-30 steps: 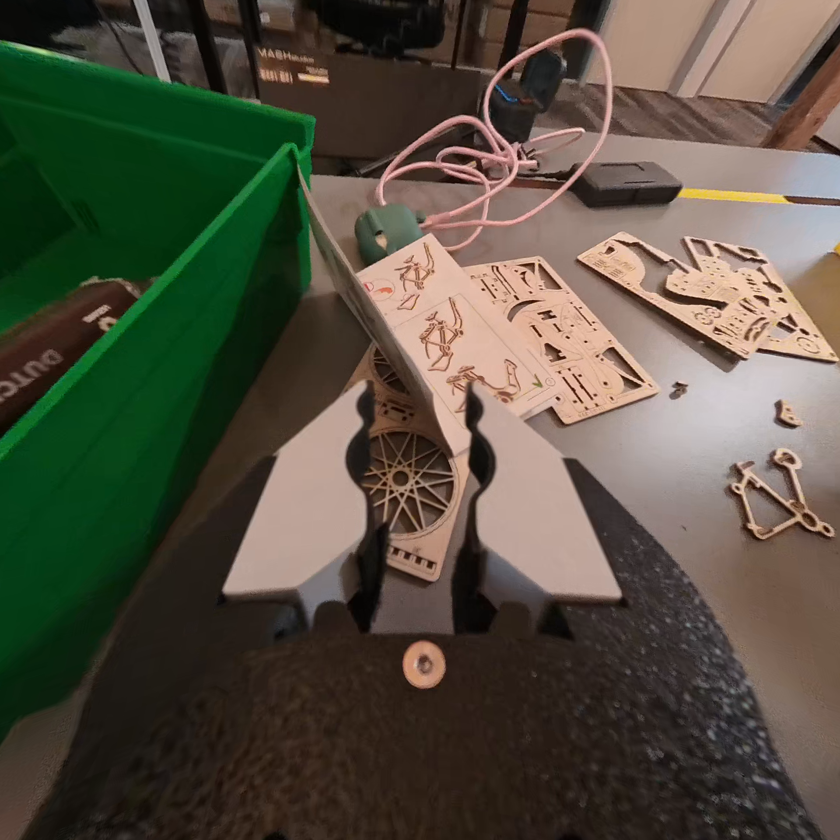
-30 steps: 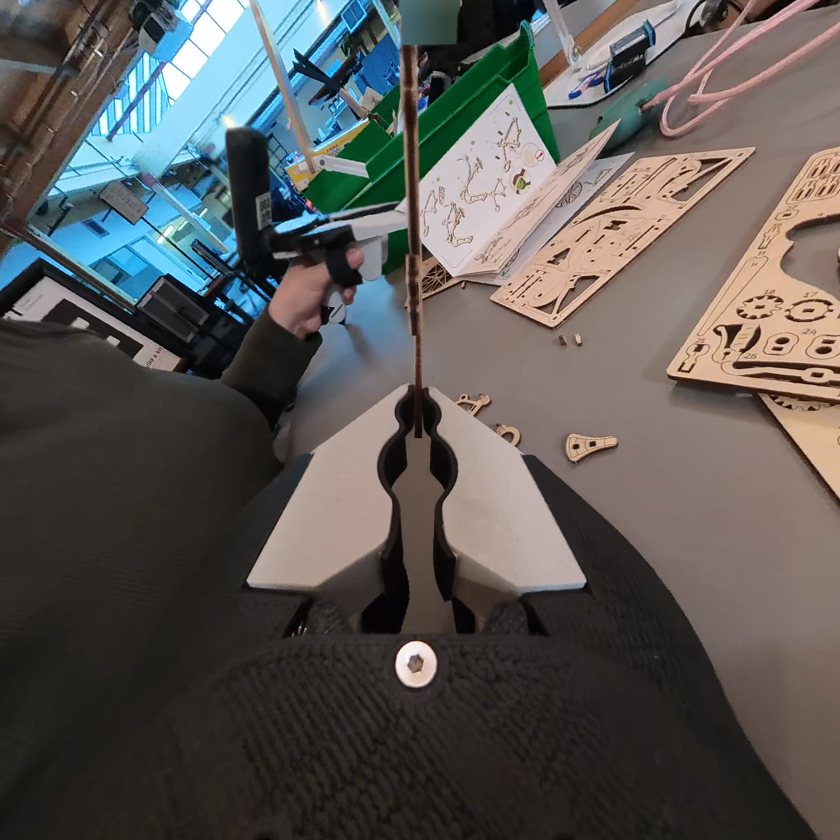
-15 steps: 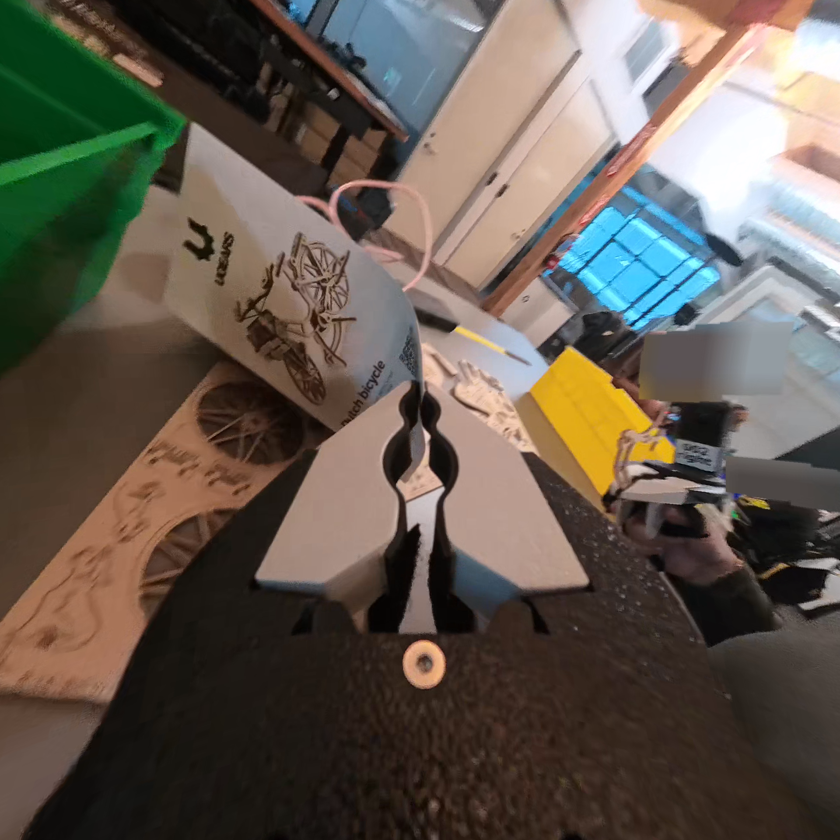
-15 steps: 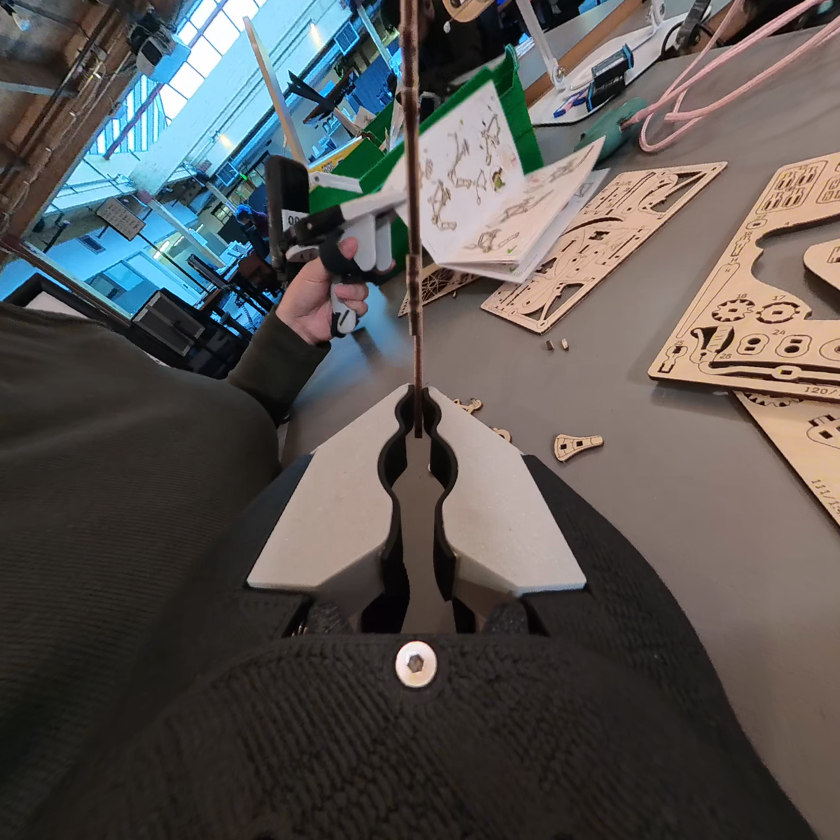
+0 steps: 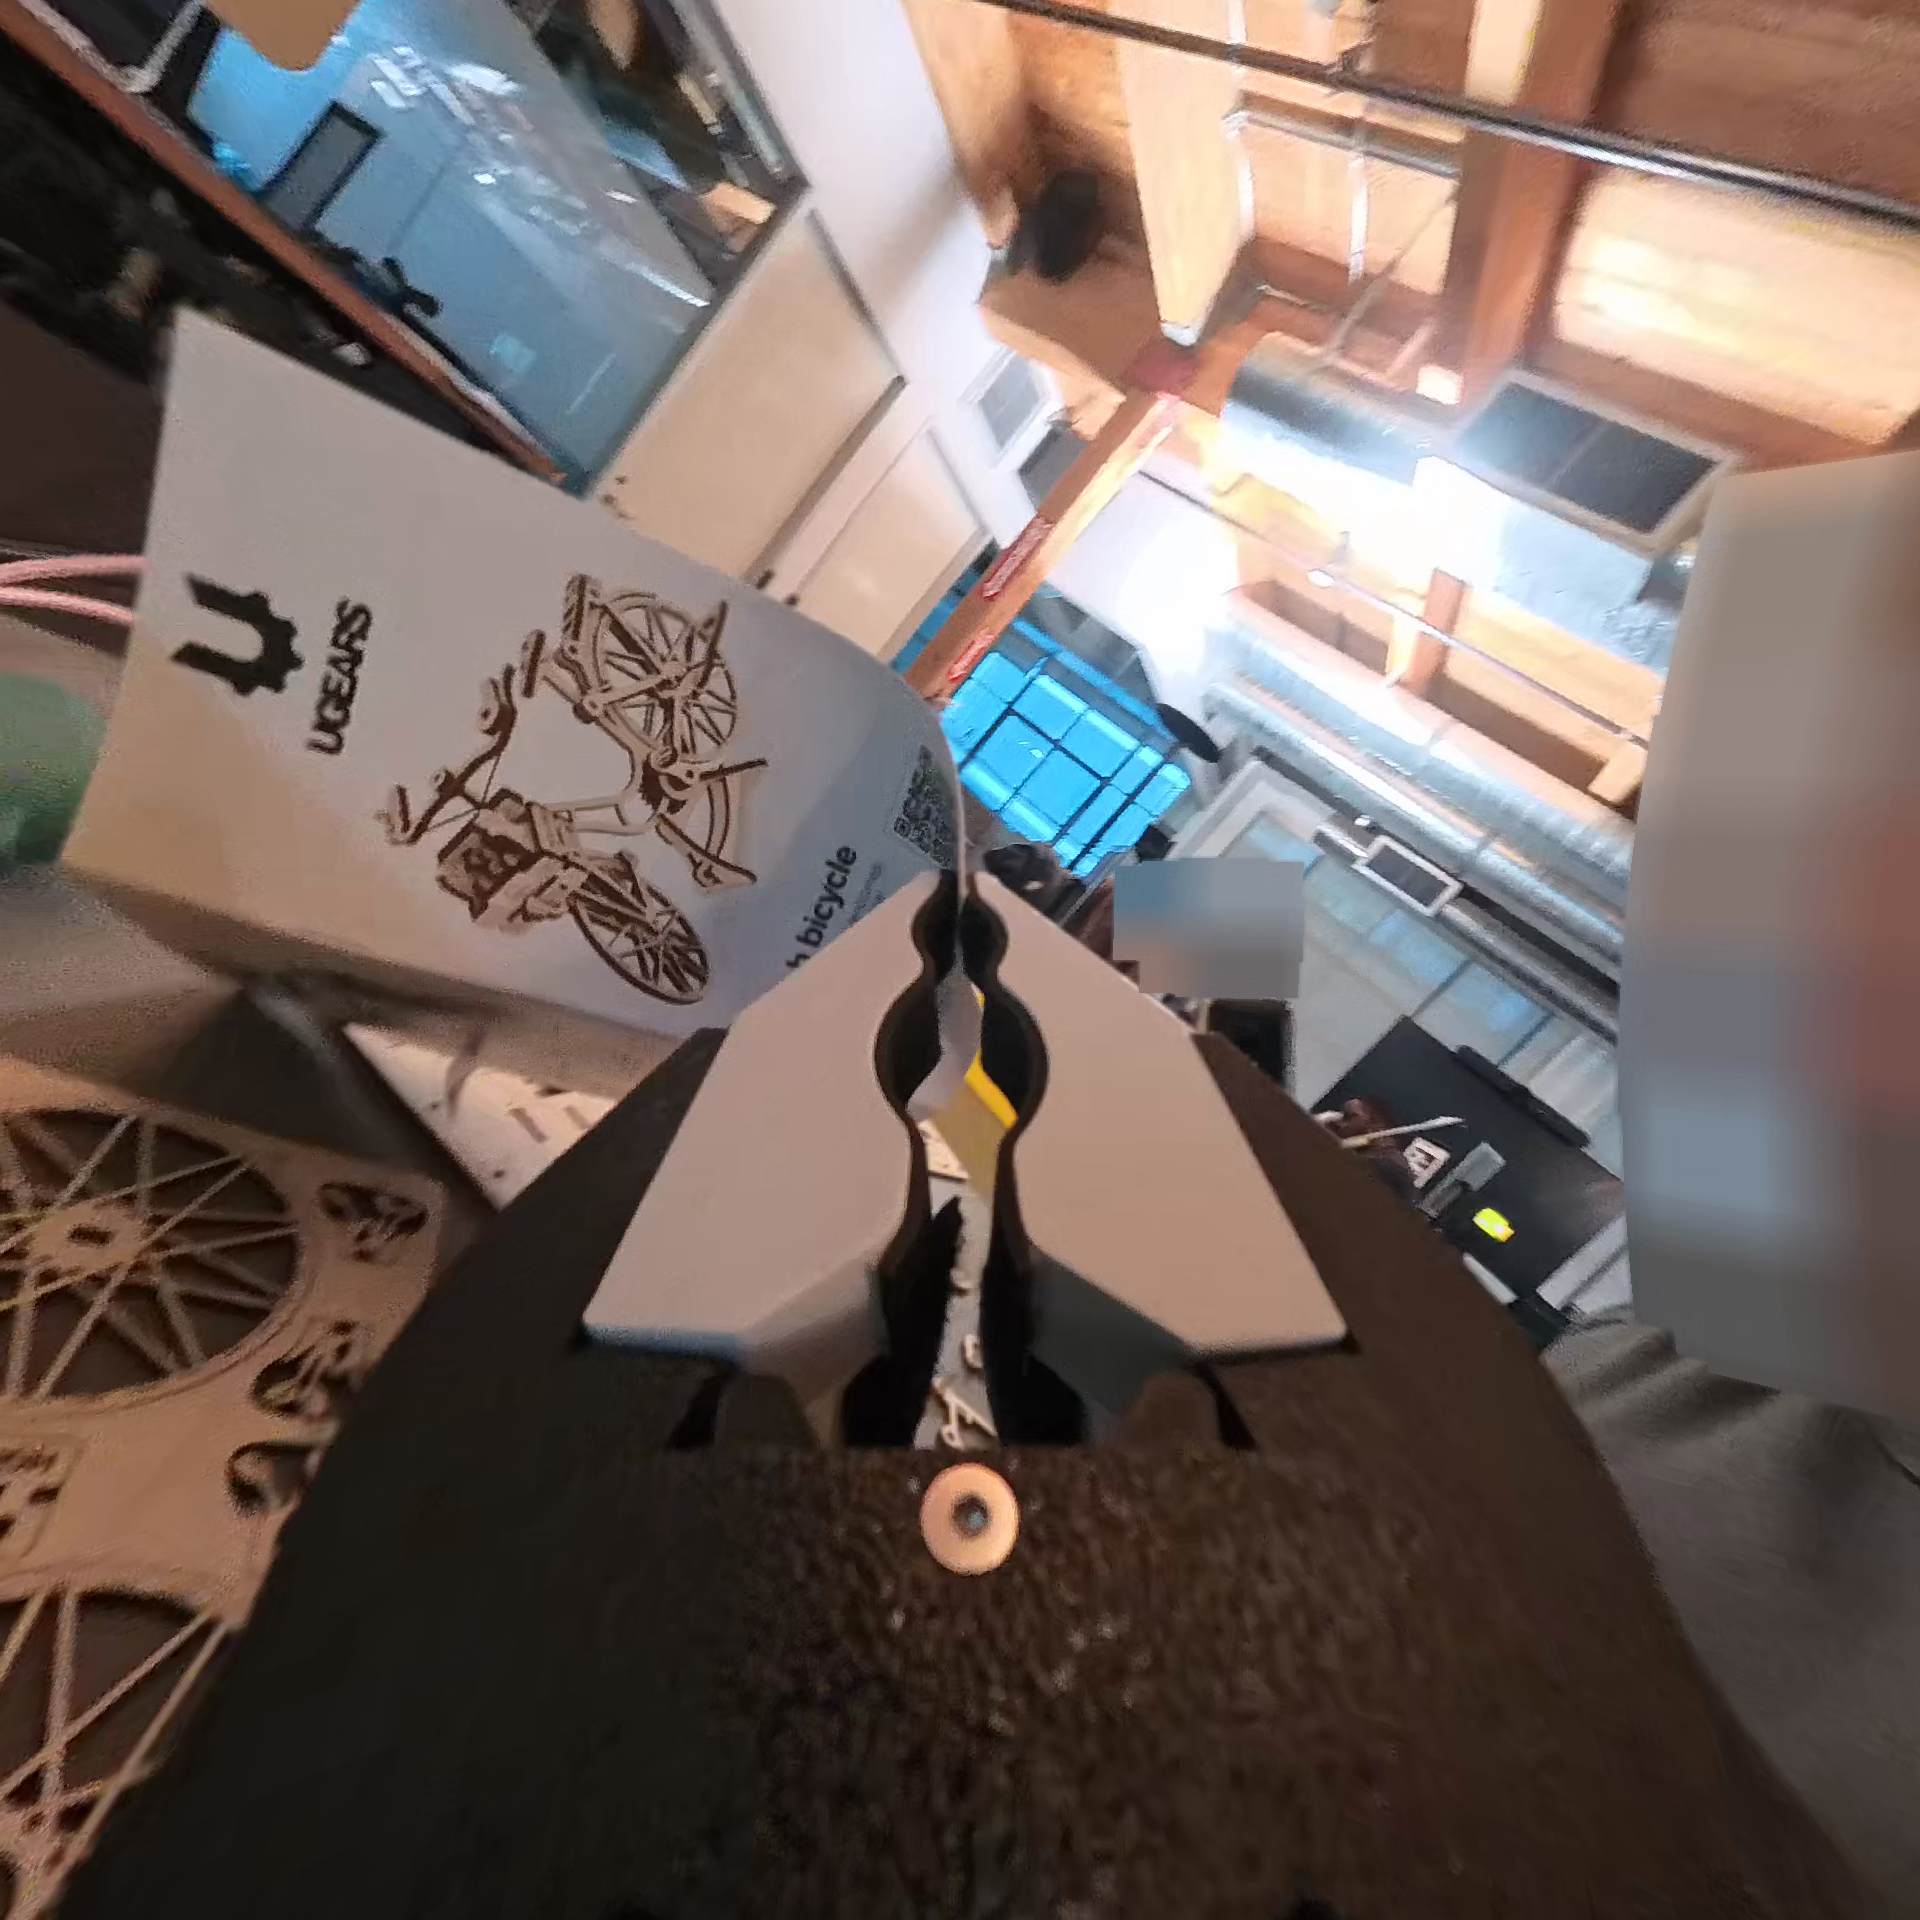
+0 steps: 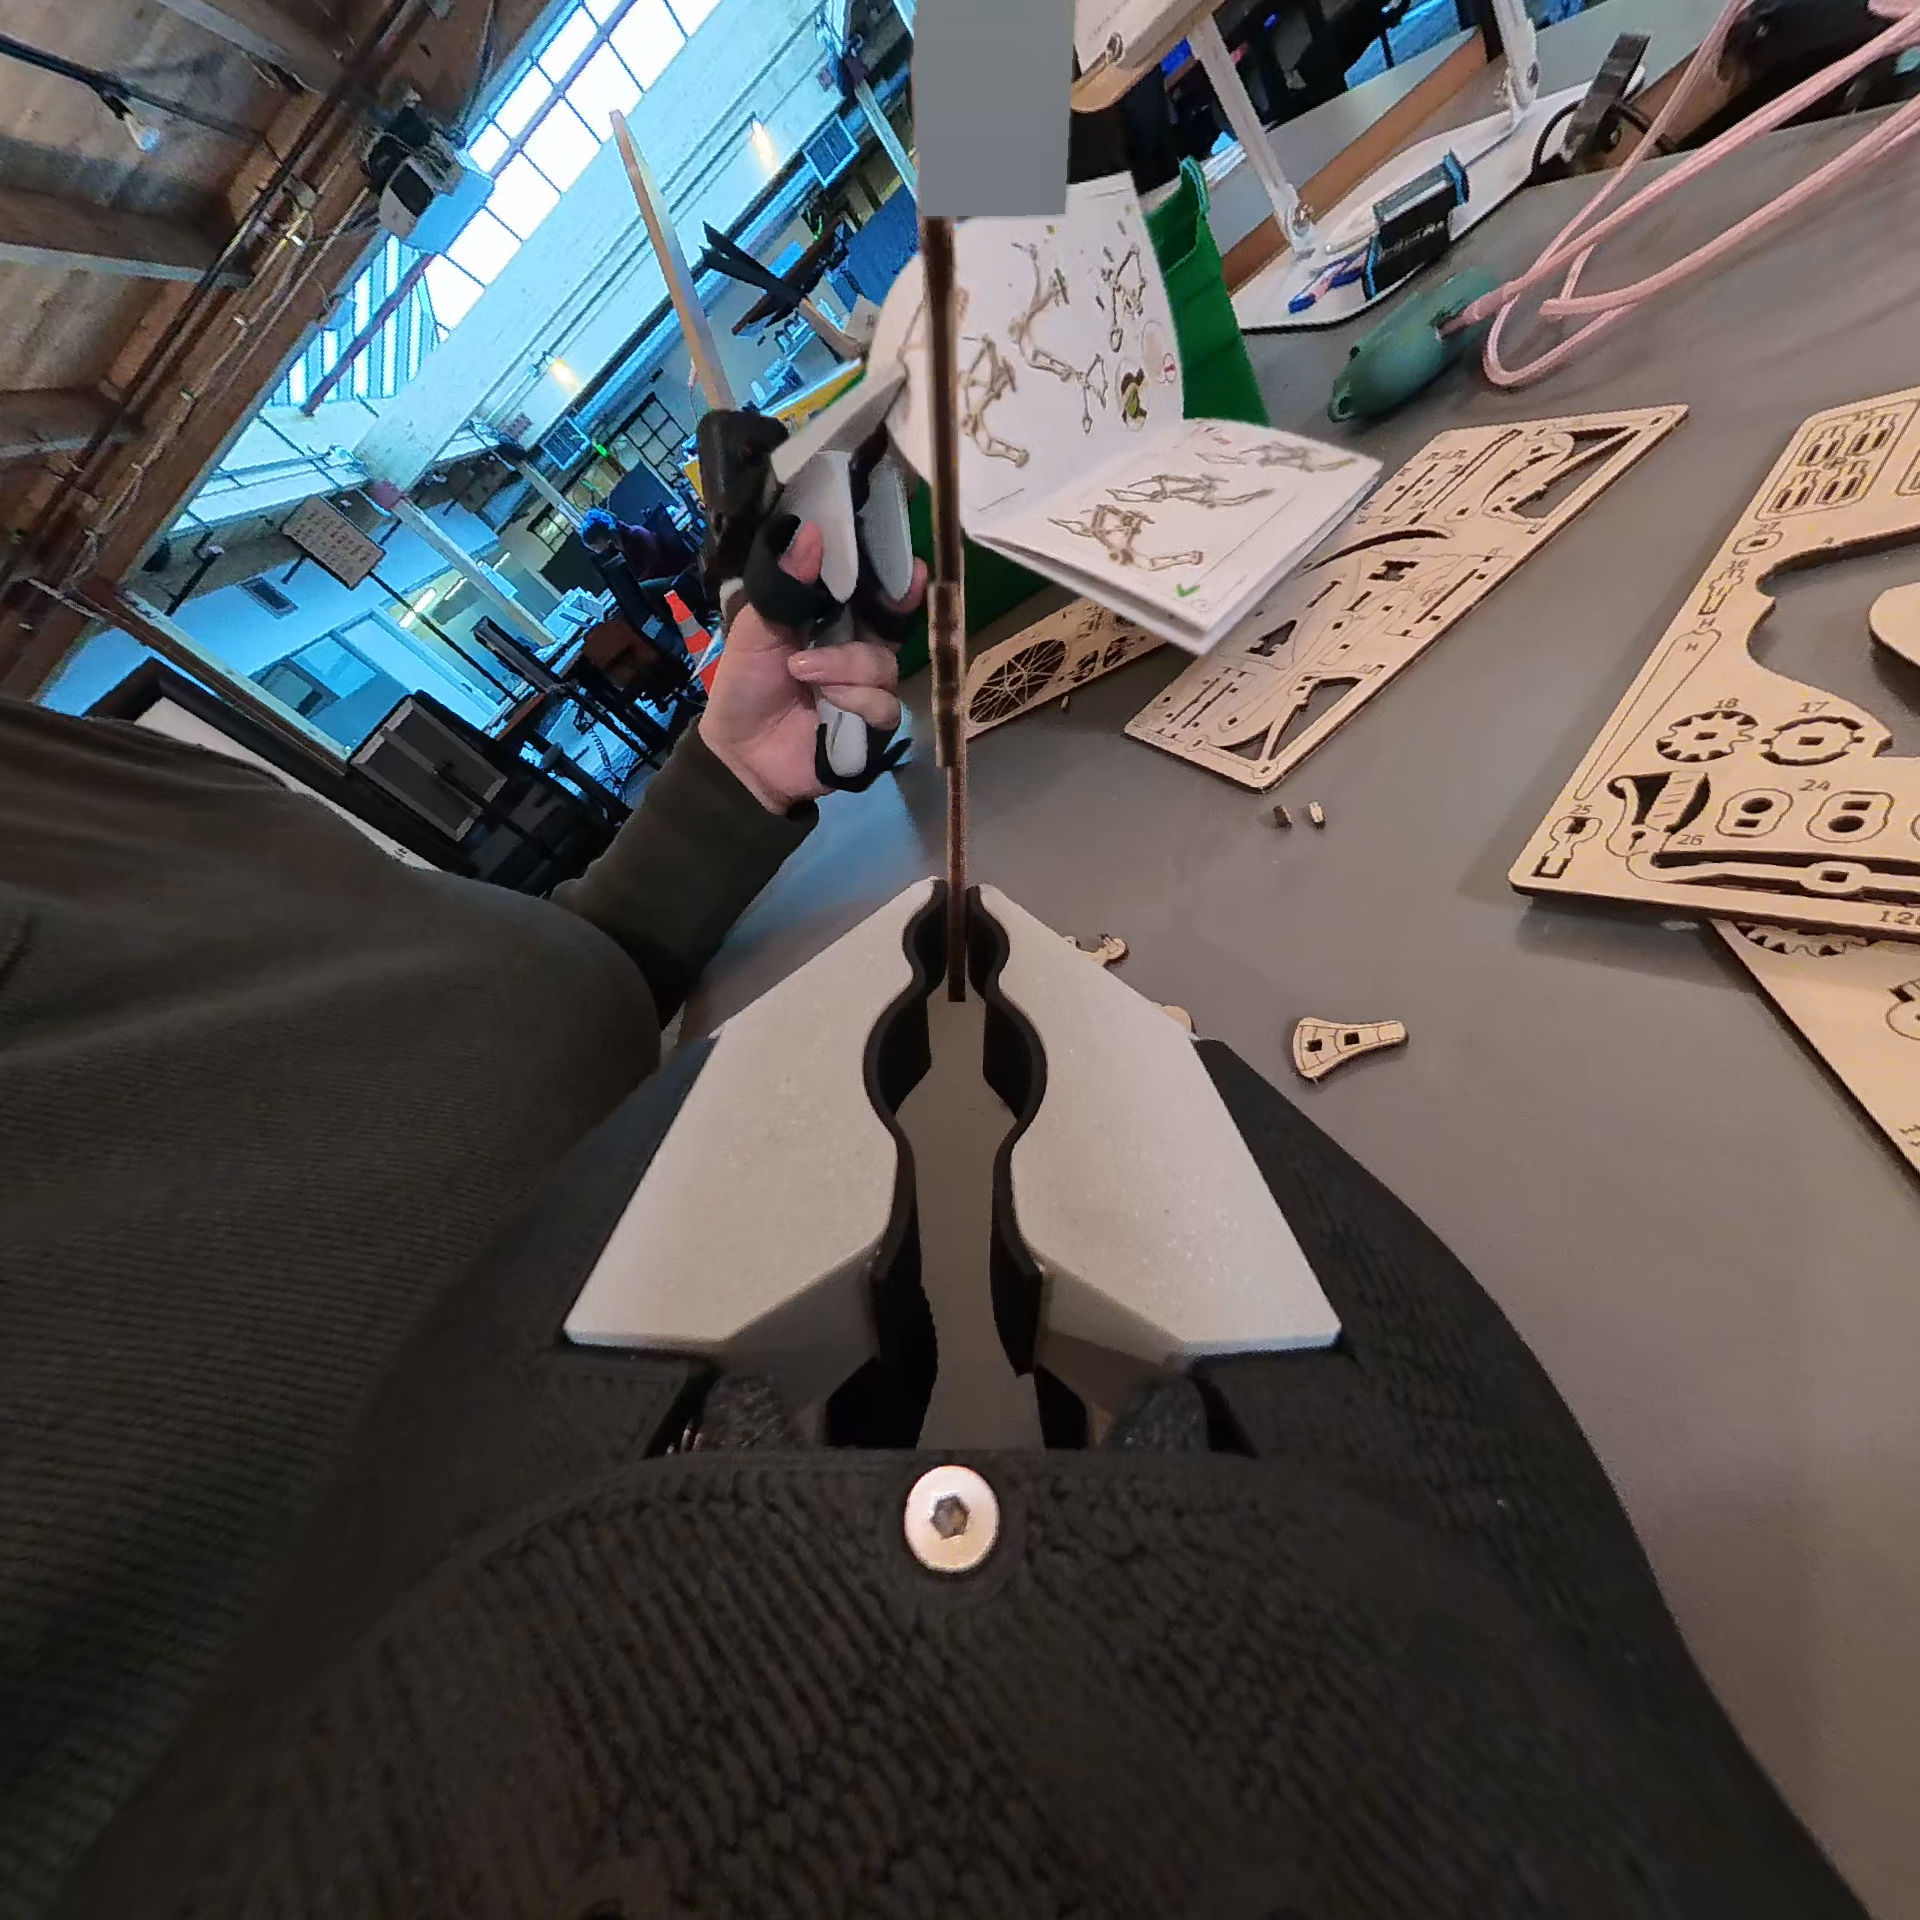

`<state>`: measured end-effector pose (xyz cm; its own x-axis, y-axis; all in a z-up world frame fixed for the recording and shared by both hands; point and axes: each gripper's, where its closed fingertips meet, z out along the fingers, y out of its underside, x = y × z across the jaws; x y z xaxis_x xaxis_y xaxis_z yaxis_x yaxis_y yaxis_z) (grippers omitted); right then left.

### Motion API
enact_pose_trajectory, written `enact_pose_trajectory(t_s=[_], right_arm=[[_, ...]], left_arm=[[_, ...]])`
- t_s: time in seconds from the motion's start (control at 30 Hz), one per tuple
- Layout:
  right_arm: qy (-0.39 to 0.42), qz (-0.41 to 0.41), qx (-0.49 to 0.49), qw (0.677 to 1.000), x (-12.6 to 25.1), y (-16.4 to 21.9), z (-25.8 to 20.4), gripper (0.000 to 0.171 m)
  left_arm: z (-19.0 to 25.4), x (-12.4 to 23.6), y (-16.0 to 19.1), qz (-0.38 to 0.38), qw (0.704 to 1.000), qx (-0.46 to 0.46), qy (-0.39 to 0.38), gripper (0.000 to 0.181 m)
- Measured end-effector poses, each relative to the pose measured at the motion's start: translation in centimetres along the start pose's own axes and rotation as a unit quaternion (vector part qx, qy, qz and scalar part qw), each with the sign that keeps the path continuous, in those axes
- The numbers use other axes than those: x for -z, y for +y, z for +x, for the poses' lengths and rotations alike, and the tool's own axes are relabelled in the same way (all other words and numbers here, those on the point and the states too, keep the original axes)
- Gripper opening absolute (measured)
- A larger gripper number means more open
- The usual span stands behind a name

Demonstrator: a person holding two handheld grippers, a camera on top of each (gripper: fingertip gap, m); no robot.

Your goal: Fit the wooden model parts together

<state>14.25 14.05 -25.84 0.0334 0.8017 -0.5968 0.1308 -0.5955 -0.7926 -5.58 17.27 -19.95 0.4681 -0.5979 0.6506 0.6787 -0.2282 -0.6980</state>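
Up close, the left tool (image 5: 958, 902) is clenched on a corner of the instruction booklet (image 5: 447, 748), lifted above the wheel sheet (image 5: 125, 1278). Meanwhile the right tool (image 6: 958, 914) grips a thin wooden part (image 6: 943, 582) edge-on and upright over the grey worktop (image 6: 1455, 1195), near loose wooden sheets (image 6: 1766, 727).

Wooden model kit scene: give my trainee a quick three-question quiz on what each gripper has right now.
1. True or false: the left gripper is shut on the instruction booklet.
2. The right gripper holds: A) a pink cable, B) a thin wooden part seen edge-on, C) nothing.
3. Is the booklet lying flat on the grey table?

Key: 1 true. 2 B. 3 No, it is lifted, pages hanging open.
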Motion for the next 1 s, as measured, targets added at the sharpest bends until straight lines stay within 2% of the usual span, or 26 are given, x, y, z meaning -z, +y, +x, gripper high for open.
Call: enact_pose_trajectory(t_s=[0.17, 0.33, 0.47, 0.63, 0.83, 1.0], right_arm=[[-0.003, 0.002, 0.002, 1.0, -0.1, 0.0, -0.2, 0.0], [-0.002, 0.009, 0.002, 1.0, 0.0, -0.3, -0.1, 0.0], [-0.005, 0.011, 0.002, 1.0, 0.0, -0.3, -0.2, 0.0], [-0.007, 0.006, 0.004, 1.0, -0.1, -0.1, -0.3, 0.001], [-0.001, -0.007, -0.004, 1.0, -0.3, 0.4, 0.0, 0.001], [-0.004, -0.012, -0.006, 1.0, -0.5, 0.7, 0.0, 0.0]], left_arm=[[2.1, -1.0, -0.6, 0.003, 0.999, -0.03, 0.028, 0.0], [5.4, -2.2, -0.9, 0.006, 0.994, -0.057, 0.094, 0.0], [5.7, -3.0, -1.2, 0.005, 0.995, -0.063, 0.079, 0.0], [0.2, -1.4, -1.2, 0.03, 0.999, 0.024, -0.027, 0.0], [-7.3, 3.5, 2.7, 0.012, 0.968, 0.129, -0.216, 0.0], [-9.0, 6.5, 3.5, 0.023, 0.947, 0.177, -0.268, 0.0]])
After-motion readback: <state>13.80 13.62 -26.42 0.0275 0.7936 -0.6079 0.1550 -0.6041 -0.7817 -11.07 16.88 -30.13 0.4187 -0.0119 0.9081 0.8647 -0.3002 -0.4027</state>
